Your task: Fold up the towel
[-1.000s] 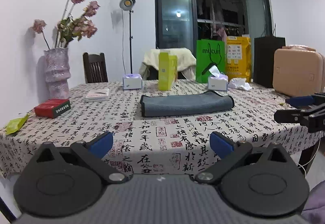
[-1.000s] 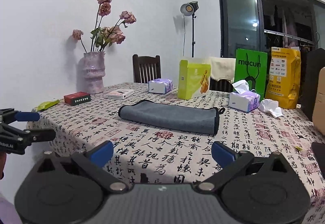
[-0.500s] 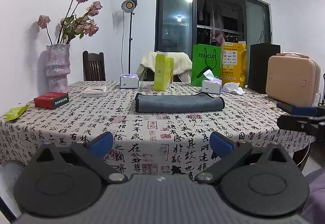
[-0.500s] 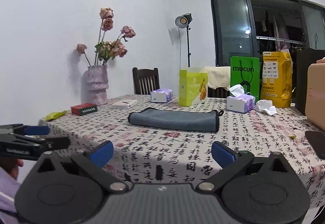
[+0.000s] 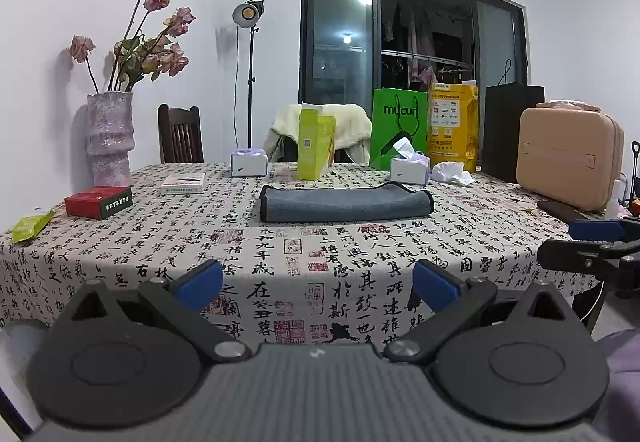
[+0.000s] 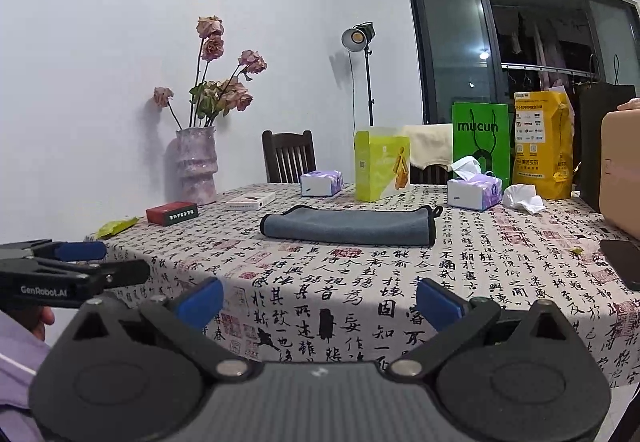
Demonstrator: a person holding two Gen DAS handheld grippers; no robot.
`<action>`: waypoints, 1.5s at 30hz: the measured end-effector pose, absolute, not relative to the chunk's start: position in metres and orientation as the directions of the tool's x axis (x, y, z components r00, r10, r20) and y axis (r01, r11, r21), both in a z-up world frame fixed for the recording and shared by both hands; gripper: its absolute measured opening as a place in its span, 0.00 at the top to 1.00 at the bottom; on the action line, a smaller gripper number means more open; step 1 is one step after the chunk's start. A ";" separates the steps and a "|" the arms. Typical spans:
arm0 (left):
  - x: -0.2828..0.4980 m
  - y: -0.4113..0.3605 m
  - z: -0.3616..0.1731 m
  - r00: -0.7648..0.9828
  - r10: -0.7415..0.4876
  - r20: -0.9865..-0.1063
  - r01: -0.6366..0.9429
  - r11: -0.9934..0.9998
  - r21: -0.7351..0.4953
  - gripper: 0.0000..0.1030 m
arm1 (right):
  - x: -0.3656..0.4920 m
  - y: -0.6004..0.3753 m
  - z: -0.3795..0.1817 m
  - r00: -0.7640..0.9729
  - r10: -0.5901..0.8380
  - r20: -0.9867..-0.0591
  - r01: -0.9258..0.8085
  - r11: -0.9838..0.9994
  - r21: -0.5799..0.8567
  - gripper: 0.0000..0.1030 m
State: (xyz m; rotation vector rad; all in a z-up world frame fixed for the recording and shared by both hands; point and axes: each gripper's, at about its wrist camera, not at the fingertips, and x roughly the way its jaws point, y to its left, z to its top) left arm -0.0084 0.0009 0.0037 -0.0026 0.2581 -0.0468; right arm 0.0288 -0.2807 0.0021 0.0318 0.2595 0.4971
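I see the surface (image 5: pixel 120 242), the grey towel (image 5: pixel 344 203) folded long at mid-table, well ahead of both tools. My left hand-held gripper (image 5: pixel 318 282) and right hand-held gripper (image 6: pixel 320 294) gape wide, empty; I'd approach low, pinching its end corners.

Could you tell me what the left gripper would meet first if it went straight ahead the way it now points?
Probably the near edge of the tablecloth that hangs over the table. The left gripper is open and level with that edge, so it would meet the cloth well before the folded grey towel further back. Depth is hard to judge.
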 end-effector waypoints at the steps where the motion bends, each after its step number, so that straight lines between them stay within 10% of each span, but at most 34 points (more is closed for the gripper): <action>1: -0.008 0.001 0.004 0.966 -0.046 -0.255 0.045 0.999 -0.008 0.00 | 0.029 -0.280 0.002 0.847 0.475 -0.239 -0.468 0.879 0.092 0.00; 45: -0.008 0.000 0.004 0.966 -0.047 -0.253 0.049 0.999 -0.001 0.00 | 0.029 -0.278 -0.001 0.849 0.471 -0.237 -0.464 0.881 0.090 0.00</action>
